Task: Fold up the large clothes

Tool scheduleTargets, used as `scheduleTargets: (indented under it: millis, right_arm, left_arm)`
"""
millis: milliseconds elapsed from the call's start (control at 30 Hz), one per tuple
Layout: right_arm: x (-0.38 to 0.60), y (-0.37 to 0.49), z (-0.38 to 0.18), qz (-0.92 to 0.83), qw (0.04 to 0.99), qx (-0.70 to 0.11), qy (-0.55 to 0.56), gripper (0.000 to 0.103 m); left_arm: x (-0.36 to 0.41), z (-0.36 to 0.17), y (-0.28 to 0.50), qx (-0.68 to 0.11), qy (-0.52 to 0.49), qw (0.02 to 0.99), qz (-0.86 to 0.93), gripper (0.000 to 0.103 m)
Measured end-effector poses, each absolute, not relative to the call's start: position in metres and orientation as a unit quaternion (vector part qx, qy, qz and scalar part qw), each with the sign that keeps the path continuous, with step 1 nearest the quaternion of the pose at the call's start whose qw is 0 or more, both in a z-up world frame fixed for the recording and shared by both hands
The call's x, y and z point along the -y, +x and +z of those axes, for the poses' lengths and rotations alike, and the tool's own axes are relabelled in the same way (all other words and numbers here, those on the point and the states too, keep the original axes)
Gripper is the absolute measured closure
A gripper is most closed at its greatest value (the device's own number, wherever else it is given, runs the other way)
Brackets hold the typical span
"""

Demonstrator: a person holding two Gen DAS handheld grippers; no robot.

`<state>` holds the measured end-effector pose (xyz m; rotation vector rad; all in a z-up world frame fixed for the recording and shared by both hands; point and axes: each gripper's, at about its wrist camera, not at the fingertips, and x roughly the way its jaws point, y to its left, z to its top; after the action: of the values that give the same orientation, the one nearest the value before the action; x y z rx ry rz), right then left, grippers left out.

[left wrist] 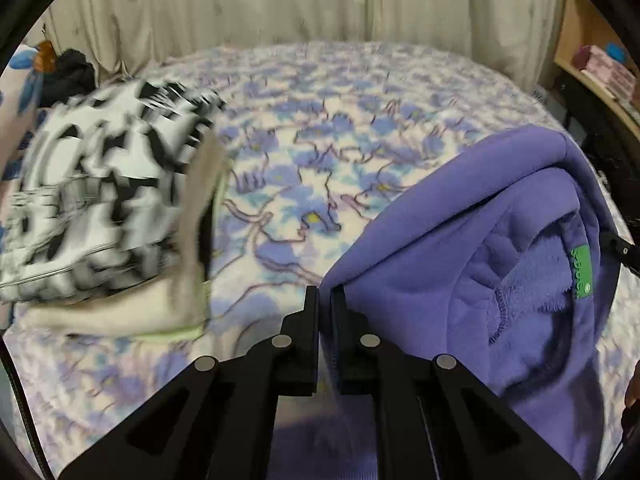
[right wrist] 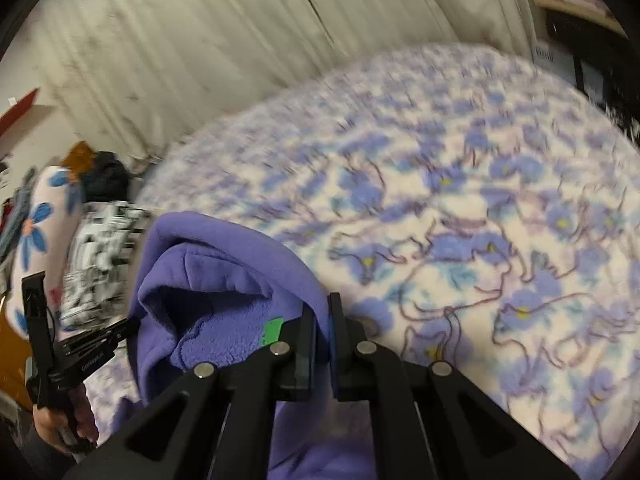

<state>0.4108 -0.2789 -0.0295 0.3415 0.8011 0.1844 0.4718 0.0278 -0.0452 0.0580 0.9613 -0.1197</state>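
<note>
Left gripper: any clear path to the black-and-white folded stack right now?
Probably not yet. The left gripper is shut on the purple hoodie, so it is occupied. The bedspread between it and the black-and-white stack looks free once it lets go.

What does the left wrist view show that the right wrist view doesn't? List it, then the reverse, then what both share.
Only the left wrist view: the cream folded cloth under the black-and-white garment, and the left tool shut on the purple hoodie.
Only the right wrist view: the hand holding the other gripper, and the right tool shut on the hoodie.
Both: hoodie, green label, floral blanket, curtain.
</note>
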Motion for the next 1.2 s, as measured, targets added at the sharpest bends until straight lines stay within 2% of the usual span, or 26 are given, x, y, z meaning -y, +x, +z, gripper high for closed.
scheduleTargets:
  millis: [200,367,500,700,833,867,933,1000,1067,1100,1200]
  right_arm:
    - [0.255,0.331,0.024,0.127,0.919,-0.35,0.126,0.099]
    - [0.244,0.26,0.028,0.148,0.925,-0.337,0.09,0.099]
    - [0.241,0.205,-0.005,0.139,0.923,-0.354,0.065,0.096]
    - [0.243,0.151,-0.085,0.104,0.889,-0.444,0.043,0.095]
    - [0.249,0.124,-0.107,0.099,0.878,-0.464,0.062,0.095]
    - [0.249,0.118,-0.109,0.101,0.876,-0.467,0.07,0.093]
    - [0.247,0.106,-0.11,0.111,0.874,-0.466,0.085,0.082]
    - [0.243,0.097,-0.106,0.121,0.876,-0.456,0.1,0.061]
    - [0.239,0.091,-0.099,0.135,0.878,-0.443,0.118,0.05]
    - [0.237,0.089,-0.095,0.143,0.879,-0.436,0.13,0.046]
    - [0.233,0.092,-0.088,0.161,0.875,-0.426,0.163,0.044]
  left_arm:
    - [-0.054,0.002,0.387,-0.45,0.006,0.891,-0.067,0.1]
    - [-0.079,-0.001,0.311,-0.453,-0.029,0.888,-0.073,0.101]
    - [-0.111,-0.026,0.253,-0.464,-0.054,0.882,-0.062,0.101]
    - [-0.142,-0.078,0.196,-0.509,-0.058,0.857,-0.055,0.101]
    - [-0.142,-0.094,0.169,-0.526,-0.064,0.845,-0.073,0.093]
    - [-0.141,-0.095,0.165,-0.526,-0.065,0.844,-0.08,0.089]
    - [-0.134,-0.097,0.158,-0.524,-0.075,0.842,-0.102,0.082]
    - [-0.127,-0.095,0.153,-0.518,-0.09,0.842,-0.124,0.071]
    - [-0.12,-0.094,0.154,-0.509,-0.108,0.842,-0.141,0.06]
    - [-0.117,-0.094,0.153,-0.501,-0.119,0.844,-0.15,0.057]
    - [-0.108,-0.095,0.159,-0.484,-0.149,0.845,-0.171,0.057]
